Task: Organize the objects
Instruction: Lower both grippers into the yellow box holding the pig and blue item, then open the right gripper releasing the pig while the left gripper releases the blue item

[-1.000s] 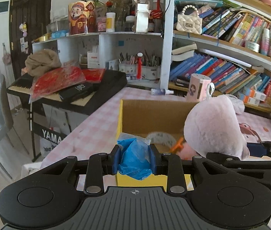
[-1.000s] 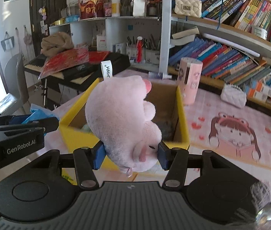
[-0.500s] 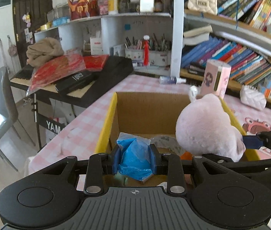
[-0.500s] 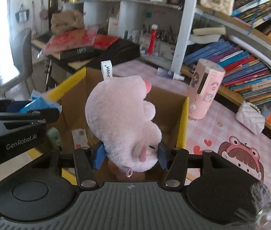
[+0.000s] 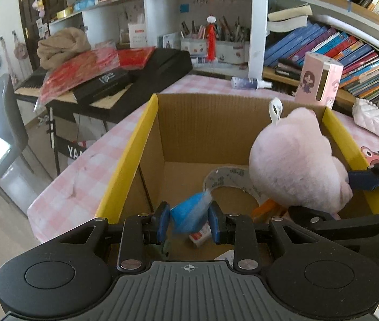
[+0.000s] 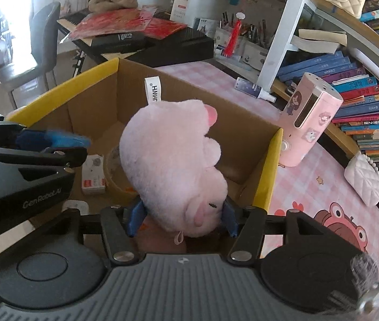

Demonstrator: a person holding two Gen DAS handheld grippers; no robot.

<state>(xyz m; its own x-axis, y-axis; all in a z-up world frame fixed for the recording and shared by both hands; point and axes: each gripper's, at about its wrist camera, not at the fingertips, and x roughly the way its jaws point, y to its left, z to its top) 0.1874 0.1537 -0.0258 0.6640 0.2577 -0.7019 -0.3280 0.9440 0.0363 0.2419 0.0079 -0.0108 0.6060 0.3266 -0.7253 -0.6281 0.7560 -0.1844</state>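
- Pink-and-white checked cloth covers the table (image 5: 93, 160); behind it we note crowded bookshelves (image 5: 350, 50) and a black keyboard (image 5: 125, 80) piled with glossy red packets.
- We record an open corrugated cardboard box (image 5: 211, 123) with yellow-edged flaps standing on the cloth. A curved paper piece (image 5: 227, 179), a small white-and-red carton (image 6: 93, 171) and an orange item lie on its floor.
- Our left gripper (image 5: 189, 220) is over the box's near edge, jaws narrow, pinching a crumpled, translucent blue plastic bag (image 5: 190, 211).
- Our right gripper (image 6: 181, 218) holds a rounded pink plush toy (image 6: 170, 160), fuzzy, with a white ribbon tag, above the box interior. Its jaws have just been opening, the toy between the pads.
- A smooth pink dispenser (image 6: 307, 123) stands just beside the box's far corner.
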